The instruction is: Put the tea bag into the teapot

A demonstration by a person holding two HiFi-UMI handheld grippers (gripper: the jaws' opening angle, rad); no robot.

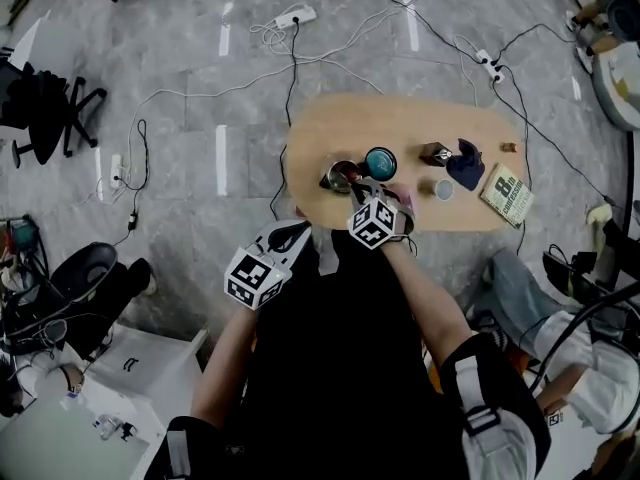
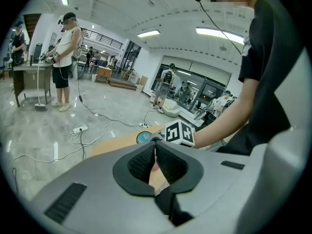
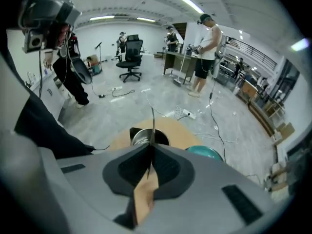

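A steel teapot (image 1: 340, 176) stands on the near left part of the oval wooden table (image 1: 400, 118), with a teal round vessel (image 1: 380, 162) right beside it. My right gripper (image 1: 360, 188) hovers at the teapot's near side. In the right gripper view the right gripper (image 3: 152, 147) is shut on a thin flat tea bag (image 3: 152, 123) that sticks up edge-on, just before the open teapot (image 3: 146, 136). My left gripper (image 1: 293, 232) hangs off the table's near left edge. Seen close up, the left gripper (image 2: 155, 152) is shut with nothing in it.
To the right on the table lie a dark blue cloth (image 1: 465, 165), a small dark object (image 1: 435, 153), a small pale cup (image 1: 444, 189) and a green-printed box (image 1: 506, 194). Cables and a power strip (image 1: 295, 16) run over the floor behind. An office chair (image 1: 40, 108) stands far left.
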